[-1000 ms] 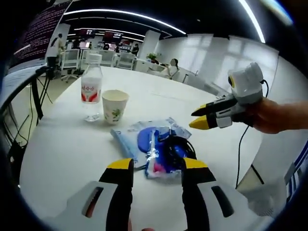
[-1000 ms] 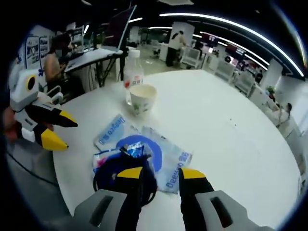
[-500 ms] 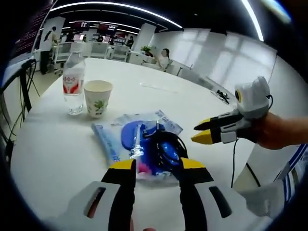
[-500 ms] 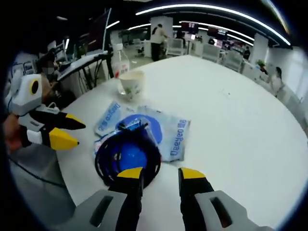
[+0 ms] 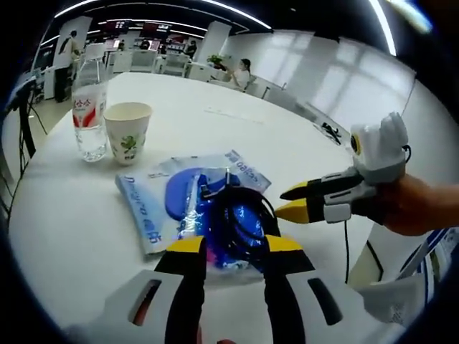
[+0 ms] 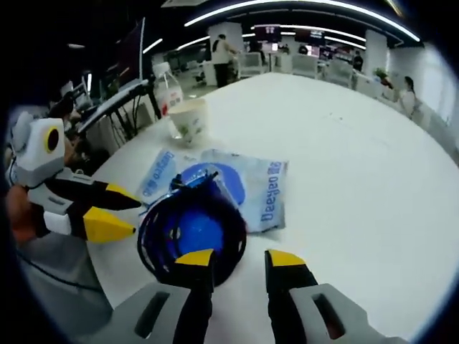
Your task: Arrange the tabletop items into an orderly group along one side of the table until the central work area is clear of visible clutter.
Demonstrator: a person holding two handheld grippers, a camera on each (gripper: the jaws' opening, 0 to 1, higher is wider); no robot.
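Observation:
A pile lies near the white round table's (image 5: 64,215) edge: blue-and-white "Deeyeo" packets (image 5: 154,208) with a coiled black cable (image 5: 240,218) on top. Behind stand a paper cup (image 5: 128,132) and a water bottle (image 5: 84,107). My left gripper (image 5: 234,245) is open, its jaws just short of the coil. The right gripper (image 5: 292,202) comes in from the right, jaws parted, beside the coil. In the right gripper view, the right gripper (image 6: 240,258) is open at the coil (image 6: 190,233), with packets (image 6: 262,190), cup (image 6: 188,118) and bottle (image 6: 166,89) beyond. The left gripper (image 6: 129,216) sits left of the coil.
A thin black cord (image 5: 346,247) hangs off the table edge below the person's hand (image 5: 409,211). A small dark object (image 5: 330,131) lies far right on the table. Office desks, chairs and people fill the background. The far tabletop (image 6: 358,158) is bare.
Both views have closed in on the pile and dropped lower. The two grippers now sit nearer the coil on either side. The items themselves have not moved.

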